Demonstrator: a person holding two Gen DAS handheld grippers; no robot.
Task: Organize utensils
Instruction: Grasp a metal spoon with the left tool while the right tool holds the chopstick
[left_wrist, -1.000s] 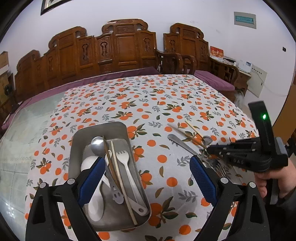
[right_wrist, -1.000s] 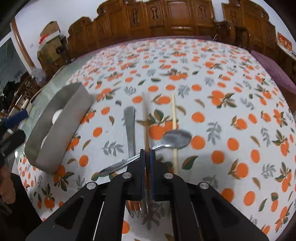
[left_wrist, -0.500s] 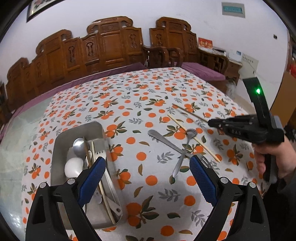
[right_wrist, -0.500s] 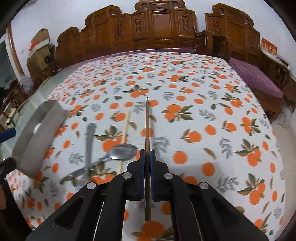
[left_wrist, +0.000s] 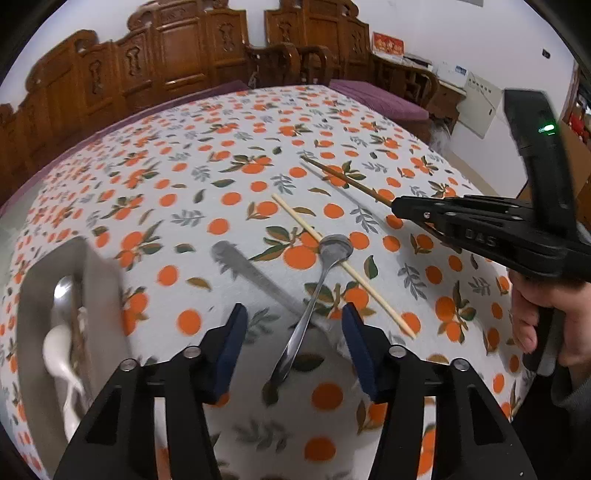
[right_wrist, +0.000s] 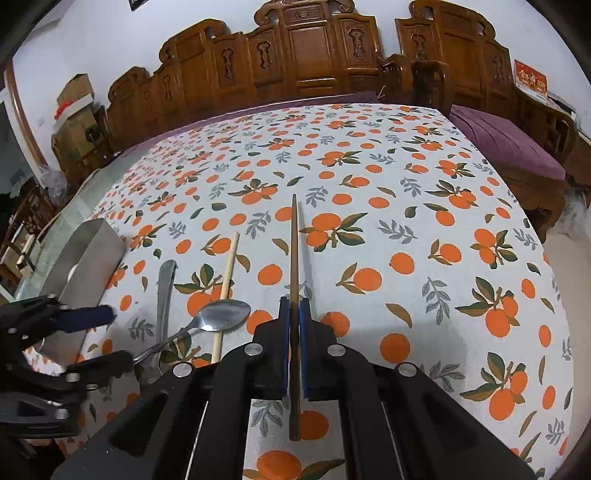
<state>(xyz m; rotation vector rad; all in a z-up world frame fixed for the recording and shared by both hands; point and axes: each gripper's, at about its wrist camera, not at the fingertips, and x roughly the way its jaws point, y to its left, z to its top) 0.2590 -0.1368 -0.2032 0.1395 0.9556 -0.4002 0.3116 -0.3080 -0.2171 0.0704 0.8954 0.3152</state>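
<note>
**Dark chopstick gripped, spoon straddled**

Right gripper (right_wrist: 294, 325) clamped on dark brown wooden chopstick (right_wrist: 294, 258), pointing 12 o'clock. Left gripper (left_wrist: 291, 332) half open, jaws just been closing, astride shiny steel spoon (left_wrist: 314, 295), pads not touching. Rectangular metal tray (left_wrist: 99, 273) at 9 o'clock.

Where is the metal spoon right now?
On the tablecloth, its bowl over the pale chopstick, the metal spoon has its handle between the open left tongs.

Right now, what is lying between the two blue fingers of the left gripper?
In the left wrist view, the metal spoon's handle lies on the tablecloth between the left gripper's fingers, which have just been closing but do not touch it yet.
</note>
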